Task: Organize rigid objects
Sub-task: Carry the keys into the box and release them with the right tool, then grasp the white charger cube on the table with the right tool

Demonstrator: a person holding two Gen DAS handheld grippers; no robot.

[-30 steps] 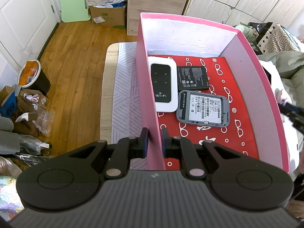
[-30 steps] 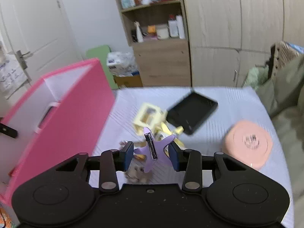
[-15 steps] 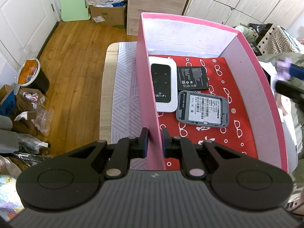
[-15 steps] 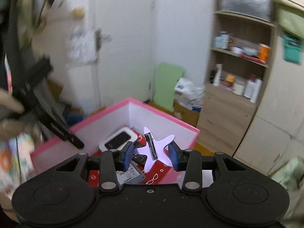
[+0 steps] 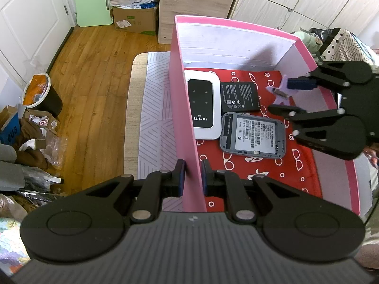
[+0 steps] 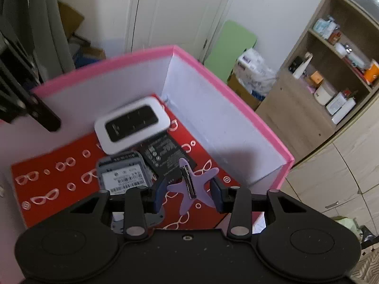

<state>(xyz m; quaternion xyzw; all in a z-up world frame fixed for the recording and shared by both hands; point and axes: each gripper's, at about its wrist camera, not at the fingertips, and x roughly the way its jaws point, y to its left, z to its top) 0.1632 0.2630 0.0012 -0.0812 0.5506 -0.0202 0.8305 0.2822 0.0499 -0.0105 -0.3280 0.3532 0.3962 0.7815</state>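
Note:
My left gripper is shut on the left wall of the pink box, one finger outside and one inside. On the box's red, glasses-printed floor lie a white Wi-Fi router, a black battery and a grey device with its label side up. My right gripper is shut on a purple star-shaped hair clip and hangs over the box's inside. The left wrist view shows that gripper and the clip above the right half of the box.
The box stands on a table with a striped white cloth, whose left edge meets the wooden floor. A bin and clutter lie on the floor at left. A wooden shelf unit and cupboards stand behind.
My right gripper has swung, rolling, from over the table beside the box to above the box's inside, carrying the star clip. My left gripper and the box have stayed still.

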